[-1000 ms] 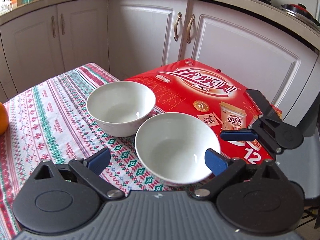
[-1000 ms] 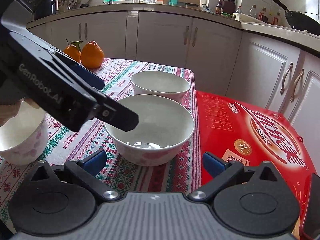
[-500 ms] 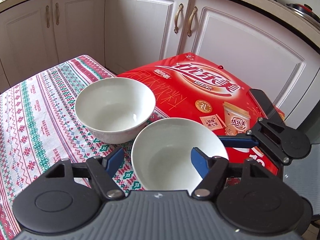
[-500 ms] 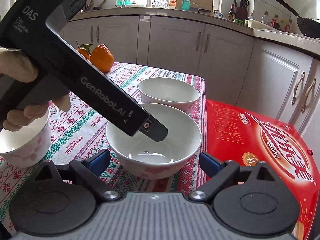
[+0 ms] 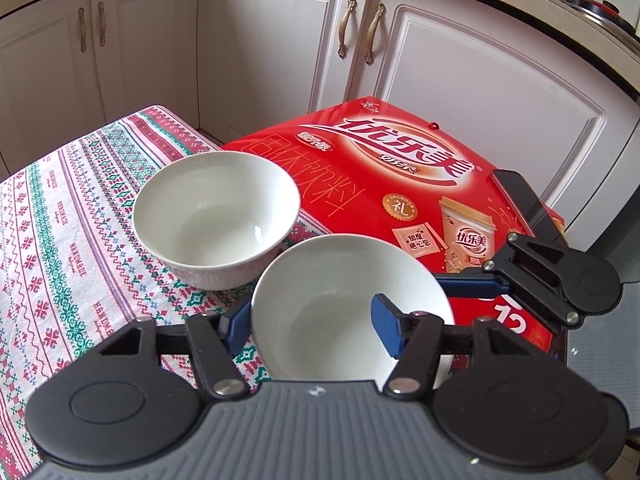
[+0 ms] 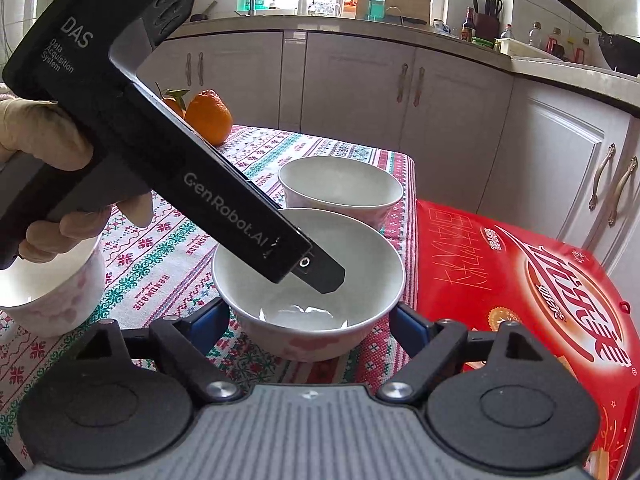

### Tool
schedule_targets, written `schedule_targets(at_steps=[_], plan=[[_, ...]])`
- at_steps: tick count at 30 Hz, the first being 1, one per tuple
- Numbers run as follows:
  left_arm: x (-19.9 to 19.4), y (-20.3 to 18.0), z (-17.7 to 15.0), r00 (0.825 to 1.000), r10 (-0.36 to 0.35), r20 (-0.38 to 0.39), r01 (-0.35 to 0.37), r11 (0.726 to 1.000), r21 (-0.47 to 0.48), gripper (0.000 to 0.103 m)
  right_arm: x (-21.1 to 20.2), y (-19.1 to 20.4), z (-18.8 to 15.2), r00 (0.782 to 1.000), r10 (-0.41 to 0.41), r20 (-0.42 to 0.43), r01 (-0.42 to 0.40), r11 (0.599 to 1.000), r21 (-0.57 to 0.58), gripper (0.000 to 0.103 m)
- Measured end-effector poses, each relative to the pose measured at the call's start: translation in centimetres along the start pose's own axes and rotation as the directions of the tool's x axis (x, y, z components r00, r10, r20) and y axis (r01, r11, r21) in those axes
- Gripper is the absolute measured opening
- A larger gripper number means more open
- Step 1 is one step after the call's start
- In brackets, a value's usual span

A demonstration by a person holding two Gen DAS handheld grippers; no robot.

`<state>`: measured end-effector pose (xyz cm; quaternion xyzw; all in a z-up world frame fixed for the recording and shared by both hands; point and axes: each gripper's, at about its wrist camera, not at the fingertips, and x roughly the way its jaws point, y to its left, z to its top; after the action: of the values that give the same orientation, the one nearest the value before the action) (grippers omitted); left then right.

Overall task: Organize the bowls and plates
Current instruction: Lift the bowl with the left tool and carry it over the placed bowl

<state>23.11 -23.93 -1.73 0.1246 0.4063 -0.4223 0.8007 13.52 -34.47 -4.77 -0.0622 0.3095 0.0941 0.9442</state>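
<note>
Left wrist view: left gripper (image 5: 310, 326) clamps the near white ceramic bowl's (image 5: 344, 316) wall on the patterned tablecloth (image 5: 60, 216); right gripper (image 6: 310, 320), jaws closing, brackets it without contact. Thin-rim pinch could slip, tipping it.

Both white bowls, the near bowl (image 5: 340, 312) and the far bowl (image 5: 216, 216), are seen as glazed ceramic, smooth and glossy with window glare; the tablecloth (image 5: 68, 224) is woven cloth, matt, bit of a knitted-pattern look; the red box (image 5: 384, 176) is printed card with a satin sheen; the left gripper (image 5: 310, 326) is made up of matt black plastic, blue rubbery-looking pads and shiny metal pivot pins; the cabinet doors (image 5: 280, 52) are painted smooth, semi-gloss, with brassy metal handles (image 5: 362, 30).
</note>
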Motion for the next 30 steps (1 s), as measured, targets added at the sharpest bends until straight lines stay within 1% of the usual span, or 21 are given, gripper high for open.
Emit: schedule_targets(at_steps=[8,13,20,30], plan=[[-0.3,-0.2,0.1,1.0,-0.002,-0.004,0.002,1.0,0.007,0.061,0.0,-0.1,0.3,1.0,0.008,-0.011,-0.008,1.0,0.016,0.09],[-1.2,-0.4,0.0,1.0,-0.004,0.005,0.004,1.0,0.009,0.061,-0.6,0.1,0.6,1.0,0.014,-0.011,-0.014,1.0,0.017,0.09],[-3.4,-1.1,-0.6,1.0,-0.003,0.023,0.003,1.0,0.01,0.061,-2.3,1.0,1.1,1.0,0.028,-0.001,-0.028,1.0,0.003,0.09],[-7.1,-1.9,-2.0,0.998,0.011,0.055,-0.011,1.0,0.006,0.061,-5.4,3.4,1.6,0.998,0.05,0.025,-0.05,0.999,-0.018,0.09]])
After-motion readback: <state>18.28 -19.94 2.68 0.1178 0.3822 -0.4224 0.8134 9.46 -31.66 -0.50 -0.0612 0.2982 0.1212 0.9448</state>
